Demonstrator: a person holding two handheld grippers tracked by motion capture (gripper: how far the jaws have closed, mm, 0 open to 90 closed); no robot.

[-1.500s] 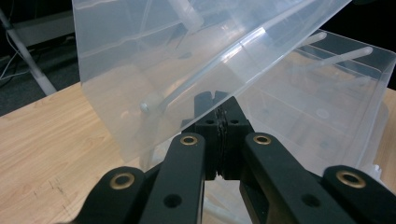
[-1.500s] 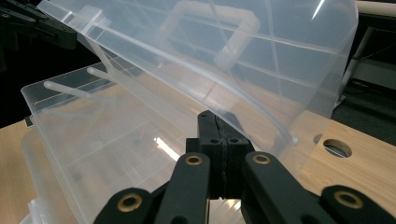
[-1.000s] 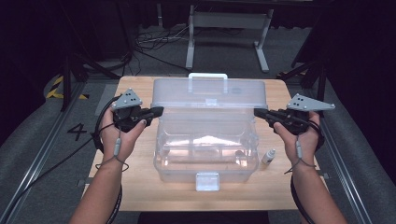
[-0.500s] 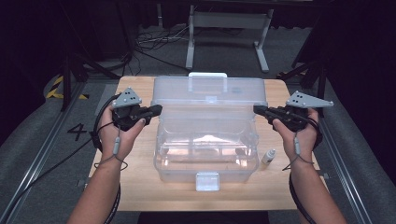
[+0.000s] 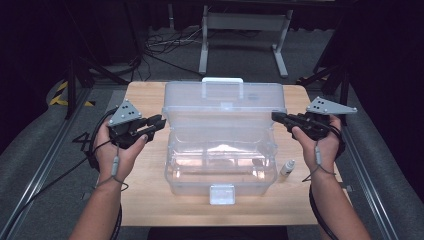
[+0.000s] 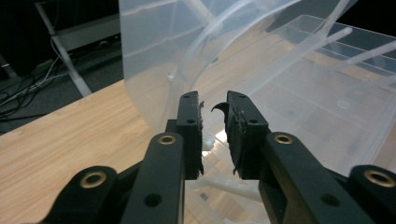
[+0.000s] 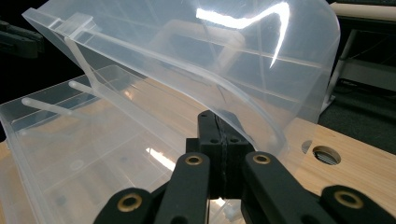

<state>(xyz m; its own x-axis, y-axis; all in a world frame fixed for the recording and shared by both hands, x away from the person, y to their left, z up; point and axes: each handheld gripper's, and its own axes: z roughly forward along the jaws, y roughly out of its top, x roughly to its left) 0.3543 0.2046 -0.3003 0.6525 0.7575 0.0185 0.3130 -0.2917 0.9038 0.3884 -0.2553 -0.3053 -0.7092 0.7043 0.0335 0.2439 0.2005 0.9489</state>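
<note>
At the middle of the wooden table (image 5: 150, 200) stands your clear plastic storage box (image 5: 220, 165), its lid (image 5: 225, 102) swung up and leaning back, the white handle (image 5: 222, 81) at the far edge and the white latch (image 5: 222, 194) at the near one. From above you can make out divided compartments in the base, but what lies in them is too faint to name through the plastic.

Your left gripper (image 5: 159, 121) sits just beside the lid's left end. Its own view shows what the high view cannot: the jaws stand apart with a clear gap, having just been opening, and the lid's curved side wall (image 6: 159, 60) lies just beyond the tips, free of the pads. So that side is released.

Your right gripper (image 5: 275, 116) meets the lid's right end. In the right gripper view the jaws are pressed together, clenched, at the lower edge of the lid's curved end (image 7: 261, 121); whether a thin rim is pinched between them you cannot tell from that angle.

Only the high view shows the small white bottle (image 5: 286, 168) standing on the table just right of the box's near right corner, below your right hand (image 5: 320, 142).

Bare wood runs along the left and right sides of the box, and a narrower strip along the near edge. A round hole (image 7: 325, 154) in the tabletop appears in the right gripper view.
</note>
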